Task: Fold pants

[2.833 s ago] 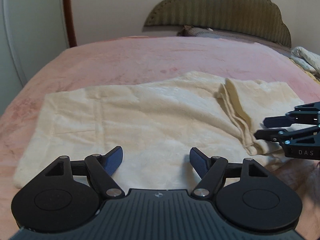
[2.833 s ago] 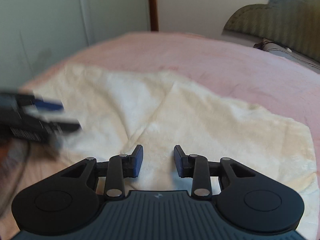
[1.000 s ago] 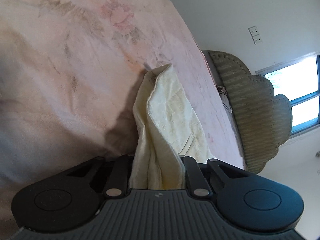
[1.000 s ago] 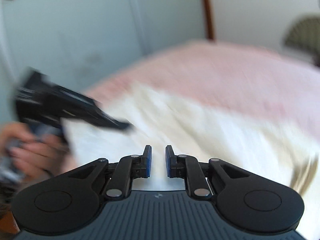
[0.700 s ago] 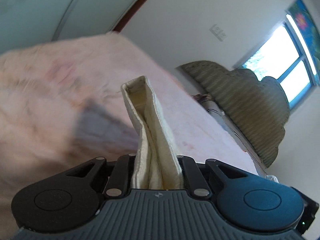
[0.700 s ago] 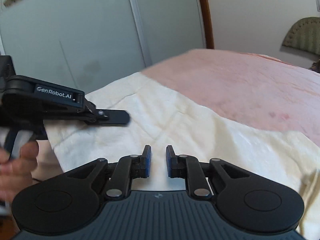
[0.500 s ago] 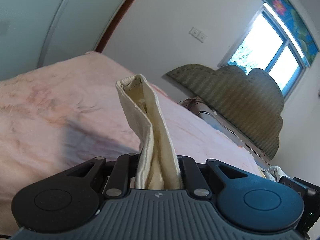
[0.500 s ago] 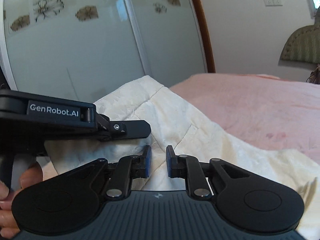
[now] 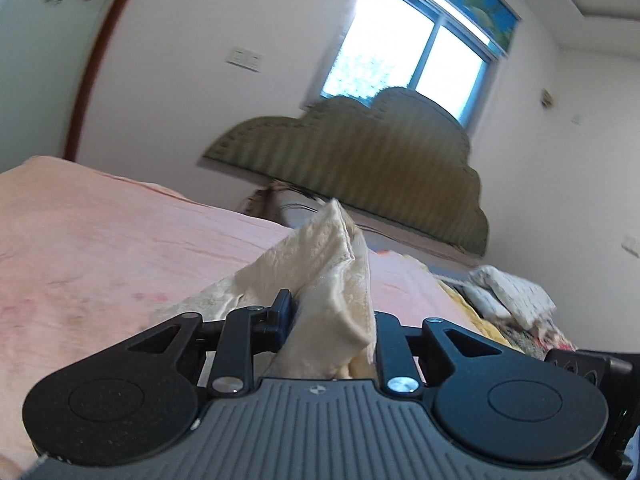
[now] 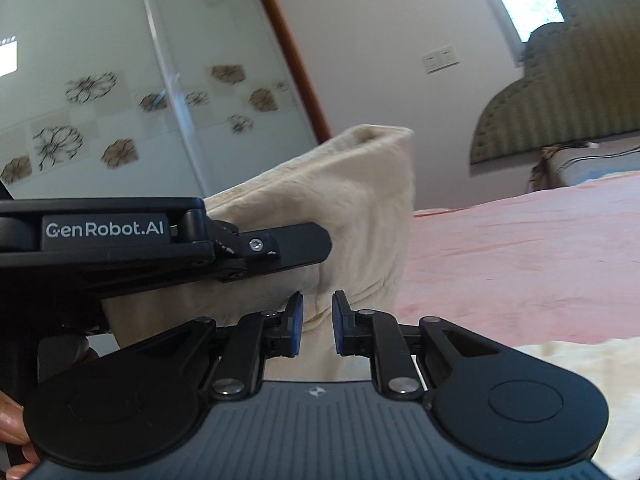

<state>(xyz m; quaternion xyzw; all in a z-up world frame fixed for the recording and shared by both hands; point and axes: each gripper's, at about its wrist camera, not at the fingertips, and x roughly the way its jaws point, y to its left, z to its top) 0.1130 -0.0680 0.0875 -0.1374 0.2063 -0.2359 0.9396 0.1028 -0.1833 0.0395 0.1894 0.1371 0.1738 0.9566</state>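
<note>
The cream fleece pants (image 9: 332, 276) stand bunched up between the jaws of my left gripper (image 9: 332, 310), lifted above the pink bed (image 9: 120, 260). Those jaws are opening, but the cloth is still between them and still held up. In the right wrist view the left gripper (image 10: 312, 244) reaches in from the left with the pants (image 10: 360, 200) rising over its finger and hanging below it. My right gripper (image 10: 316, 314) sits just before the hanging lower edge, its jaws a narrow gap apart with nothing clamped. More of the pants (image 10: 568, 364) lies on the bed at lower right.
A green padded headboard (image 9: 360, 160) and a pillow (image 9: 296, 204) are at the far end under a window. Other folded cloth (image 9: 508, 292) lies at the bed's right. Frosted wardrobe doors (image 10: 120, 100) stand left. A person's hand (image 10: 12, 420) grips the left handle.
The left gripper has carried the pants' end up and across the bed, rolling toward level, and its jaws have spread slightly. The right gripper rose and came close to the hanging cloth.
</note>
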